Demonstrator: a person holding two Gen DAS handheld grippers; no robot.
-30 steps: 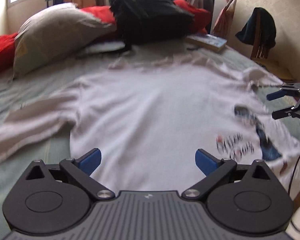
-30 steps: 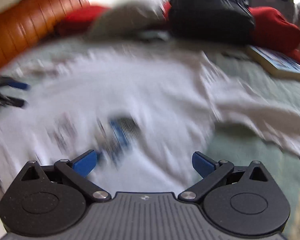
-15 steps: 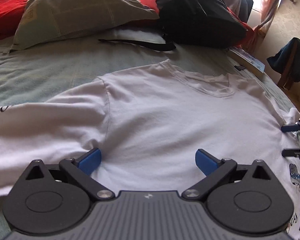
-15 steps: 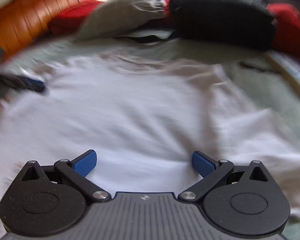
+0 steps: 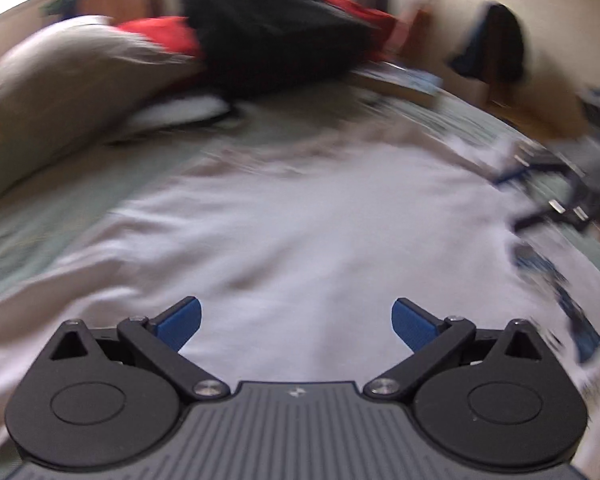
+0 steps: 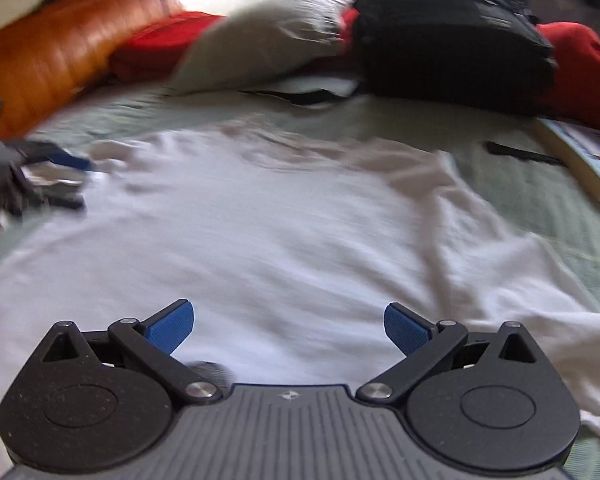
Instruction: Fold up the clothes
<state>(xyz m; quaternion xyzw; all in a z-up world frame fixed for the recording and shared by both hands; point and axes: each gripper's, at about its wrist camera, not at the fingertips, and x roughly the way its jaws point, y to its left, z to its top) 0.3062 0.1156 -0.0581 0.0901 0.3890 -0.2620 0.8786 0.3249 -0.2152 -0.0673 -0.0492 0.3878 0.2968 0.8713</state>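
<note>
The white T-shirt (image 6: 284,232) lies spread flat on the green bedsheet (image 6: 532,200), filling the middle of both views. No fold is made yet. The left gripper (image 5: 296,320) and the right gripper (image 6: 288,322) both hover with fingers spread wide, holding nothing.

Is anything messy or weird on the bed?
Nothing looks broken or spilled. The white T-shirt lies spread out but wrinkled, not yet folded, and a book and black backpack share the bed behind it.

No readable text, blue print on white T-shirt (image 5: 572,312) perhaps lettering, too blurred
</note>
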